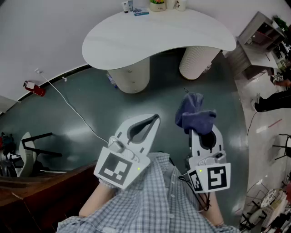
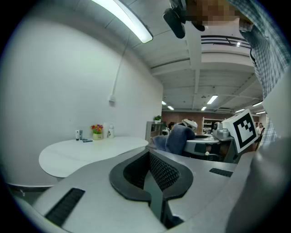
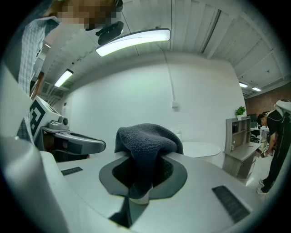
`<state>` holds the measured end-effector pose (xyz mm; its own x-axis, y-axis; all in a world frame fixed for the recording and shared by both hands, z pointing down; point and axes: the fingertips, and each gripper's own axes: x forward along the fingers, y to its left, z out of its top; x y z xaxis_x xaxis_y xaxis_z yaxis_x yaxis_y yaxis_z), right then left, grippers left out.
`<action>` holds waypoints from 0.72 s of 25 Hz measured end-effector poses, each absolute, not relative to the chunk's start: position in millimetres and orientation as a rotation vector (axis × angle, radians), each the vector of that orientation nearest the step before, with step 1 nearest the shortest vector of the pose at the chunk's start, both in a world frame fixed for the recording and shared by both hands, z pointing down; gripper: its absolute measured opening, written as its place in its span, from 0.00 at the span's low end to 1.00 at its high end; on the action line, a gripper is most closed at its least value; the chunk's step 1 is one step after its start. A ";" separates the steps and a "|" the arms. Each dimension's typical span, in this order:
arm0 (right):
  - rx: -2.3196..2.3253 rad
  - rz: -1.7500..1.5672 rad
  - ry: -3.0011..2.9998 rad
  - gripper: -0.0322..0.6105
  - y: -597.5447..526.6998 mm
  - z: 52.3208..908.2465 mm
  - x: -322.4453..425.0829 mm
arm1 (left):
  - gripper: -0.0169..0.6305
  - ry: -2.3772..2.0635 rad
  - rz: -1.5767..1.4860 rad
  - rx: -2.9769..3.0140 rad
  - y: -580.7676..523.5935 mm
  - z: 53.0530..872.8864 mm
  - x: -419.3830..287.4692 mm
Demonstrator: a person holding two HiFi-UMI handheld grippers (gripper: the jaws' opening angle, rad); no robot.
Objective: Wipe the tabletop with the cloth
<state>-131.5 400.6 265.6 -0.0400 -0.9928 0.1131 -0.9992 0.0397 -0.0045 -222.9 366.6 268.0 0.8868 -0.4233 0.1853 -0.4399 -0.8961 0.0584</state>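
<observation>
The white curved tabletop [image 1: 154,36] lies ahead of me, beyond both grippers; it also shows as the tabletop [image 2: 86,152] in the left gripper view and as the tabletop [image 3: 200,148] in the right gripper view. A dark blue cloth [image 1: 194,113] is bunched up in my right gripper [image 1: 200,128], which is shut on it over the floor, short of the table. In the right gripper view the cloth [image 3: 145,141] drapes over the jaws of the right gripper [image 3: 144,157]. My left gripper [image 1: 156,118] is shut with nothing in it, beside the right one. Its pads meet in the left gripper [image 2: 148,154] view, where the cloth [image 2: 175,138] shows at the right.
A flower pot [image 1: 157,4] and small bottles [image 1: 127,6] stand at the table's far edge. Two pedestals [image 1: 132,75] hold the table up. A white cable [image 1: 68,104] crosses the floor at left. A shelf unit [image 1: 263,36] and a person [image 3: 277,145] are at the right.
</observation>
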 end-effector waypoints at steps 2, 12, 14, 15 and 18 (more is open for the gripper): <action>2.119 0.123 -2.211 0.11 400.3 265.1 -131.5 | 0.03 -0.677 0.260 2.953 367.4 268.6 -222.2; 2.133 0.139 -2.211 0.11 403.5 265.6 -128.6 | 0.03 -0.685 0.260 2.946 369.0 268.9 -222.4; 2.145 0.150 -2.207 0.11 407.9 266.4 -123.4 | 0.03 -0.687 0.262 2.946 372.8 269.0 -219.5; 2.150 0.154 -2.205 0.11 409.9 266.9 -120.7 | 0.03 -0.688 0.263 2.947 374.6 269.2 -217.9; 2.157 0.160 -2.203 0.11 412.4 268.3 -114.1 | 0.03 -0.699 0.263 2.942 376.0 269.9 -214.0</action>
<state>-114.1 412.4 268.3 -0.0233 -0.9936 0.1109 -0.9992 0.0195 -0.0359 -214.0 376.0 269.9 0.8794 -0.4357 0.1918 -0.4541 -0.8887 0.0633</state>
